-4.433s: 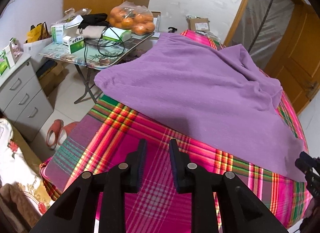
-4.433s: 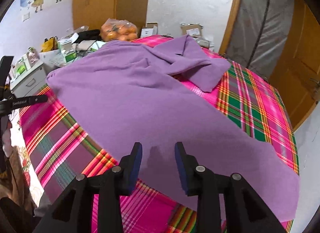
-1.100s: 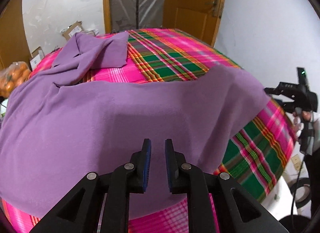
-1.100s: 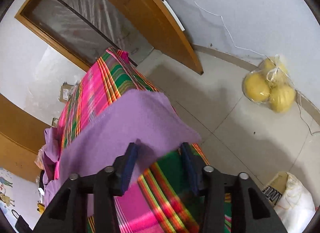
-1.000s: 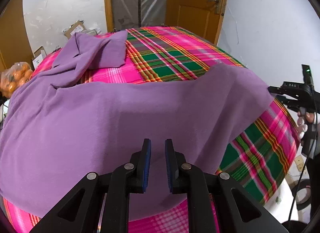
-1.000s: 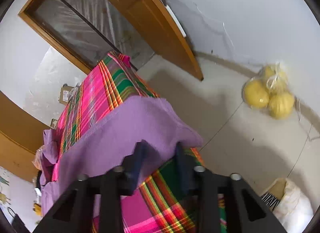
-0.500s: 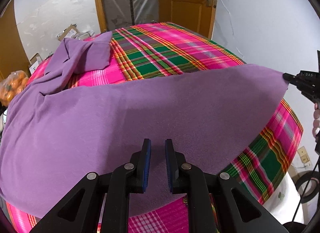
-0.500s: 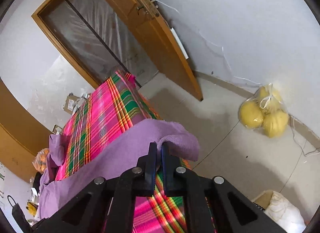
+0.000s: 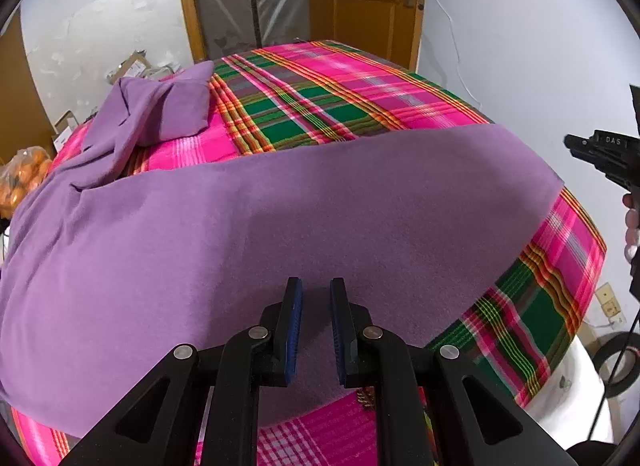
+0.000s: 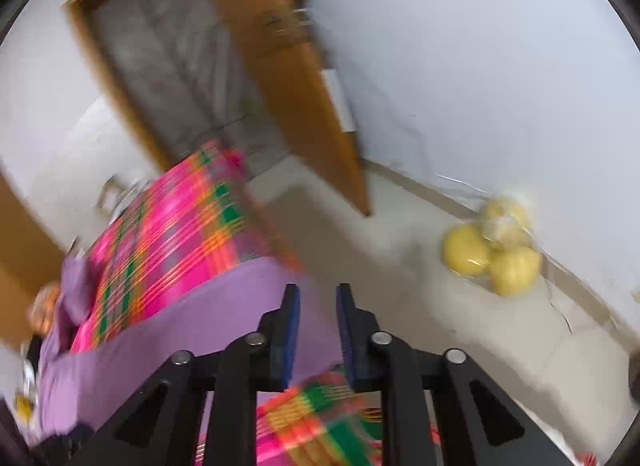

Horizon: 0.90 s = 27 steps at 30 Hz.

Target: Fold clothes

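Left gripper (image 9: pixel 315 298): jaws slightly parted, a narrow gap showing between the blue pads (image 9: pixel 294 320). It sits over the near edge of the bed (image 9: pixel 532 318), above the purple cloth (image 9: pixel 280 217). Purple fabric is visible through the gap; nothing is pinched, so it counts as released. Whether the tips touch the cloth I cannot tell.

Cloth: one piece, spread across the near half of the bed. Its near hem hangs at the near edge, its right corner (image 9: pixel 554 183) lies at the bed's right edge, and a bunched part (image 9: pixel 160 109) lies toward the far left corner. Plaid bedspread bare on the far right half.

Far left edge of the left wrist view: one bag of oranges (image 9: pixel 22 181), partly cut off. Far side: one wooden door (image 9: pixel 362 1) beside a plastic-covered opening.

Right gripper (image 10: pixel 318 298): frame is motion-blurred. Jaws are opening, a clear gap between the pads; no fabric between the tips, floor showing through the gap. Released. The cloth's corner (image 10: pixel 256 290) lies just left of and below the left finger, on the bed's corner. In the left wrist view this gripper (image 9: pixel 600 157) appears off the bed's right edge, apart from the cloth, with a hand (image 9: pixel 632 221) on it.

Floor, right: one netted bag (image 10: pixel 494 254) with about three yellow fruits.
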Motion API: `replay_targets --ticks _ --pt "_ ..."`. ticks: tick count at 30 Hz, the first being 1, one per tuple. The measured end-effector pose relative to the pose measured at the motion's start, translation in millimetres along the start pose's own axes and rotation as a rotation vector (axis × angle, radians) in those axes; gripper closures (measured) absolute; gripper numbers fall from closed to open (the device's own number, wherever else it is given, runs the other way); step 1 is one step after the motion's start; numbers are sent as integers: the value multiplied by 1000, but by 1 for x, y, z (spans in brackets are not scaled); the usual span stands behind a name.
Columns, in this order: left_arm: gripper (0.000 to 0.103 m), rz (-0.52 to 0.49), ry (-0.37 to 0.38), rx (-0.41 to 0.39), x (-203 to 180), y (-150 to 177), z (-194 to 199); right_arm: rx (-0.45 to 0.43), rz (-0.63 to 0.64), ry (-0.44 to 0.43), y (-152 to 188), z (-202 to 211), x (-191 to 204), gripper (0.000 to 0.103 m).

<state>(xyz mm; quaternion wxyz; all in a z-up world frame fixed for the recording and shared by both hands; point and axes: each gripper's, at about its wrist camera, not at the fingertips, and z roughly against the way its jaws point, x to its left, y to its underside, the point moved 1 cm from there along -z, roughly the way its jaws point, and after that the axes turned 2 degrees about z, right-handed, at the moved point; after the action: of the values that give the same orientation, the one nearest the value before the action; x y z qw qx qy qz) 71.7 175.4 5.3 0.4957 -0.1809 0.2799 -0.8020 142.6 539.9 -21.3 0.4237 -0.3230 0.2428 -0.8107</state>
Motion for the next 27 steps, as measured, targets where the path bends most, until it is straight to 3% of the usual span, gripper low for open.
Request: replay_targets --ticks 6,11,16,27 --pt "88 57 -146 -27 31 0 6 75 275 -201 30 -21 95 81" --pt "88 129 -244 -30 62 5 12 125 467 -301 56 -29 170 81" --pt "88 195 -304 -28 90 12 18 151 589 -354 71 -36 219 81" --pt "88 293 -371 -26 134 20 22 207 729 -395 80 -56 277 81"
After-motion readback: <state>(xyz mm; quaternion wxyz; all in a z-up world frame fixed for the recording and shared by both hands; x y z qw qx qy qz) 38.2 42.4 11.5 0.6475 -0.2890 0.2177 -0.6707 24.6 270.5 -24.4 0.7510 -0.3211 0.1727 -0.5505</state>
